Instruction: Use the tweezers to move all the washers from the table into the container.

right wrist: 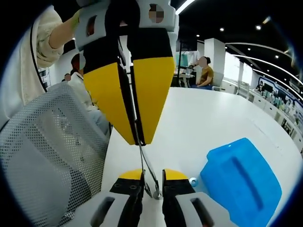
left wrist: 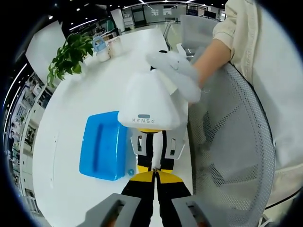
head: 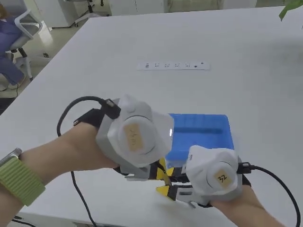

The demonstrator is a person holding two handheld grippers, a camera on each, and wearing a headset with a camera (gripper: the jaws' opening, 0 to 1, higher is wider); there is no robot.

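Two slim metal legs form the tweezers point(right wrist: 144, 163), a thin bright strip just beside the blue container point(right wrist: 241, 179). Your left gripper point(right wrist: 138, 139) is pressed together on one end. Your right gripper point(right wrist: 152, 177) flanks the other end, jaws narrowly apart; whether they touch it cannot be told. The long axis runs from gripper to gripper.

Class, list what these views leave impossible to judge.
Head view: the left gripper and right gripper cover the table beneath; any washers there are hidden.
Right gripper view: whether the right gripper pinches the tweezers or merely flanks them.
Beside the container, a small round thing: too small to name.
Container contents: blurred in head view.
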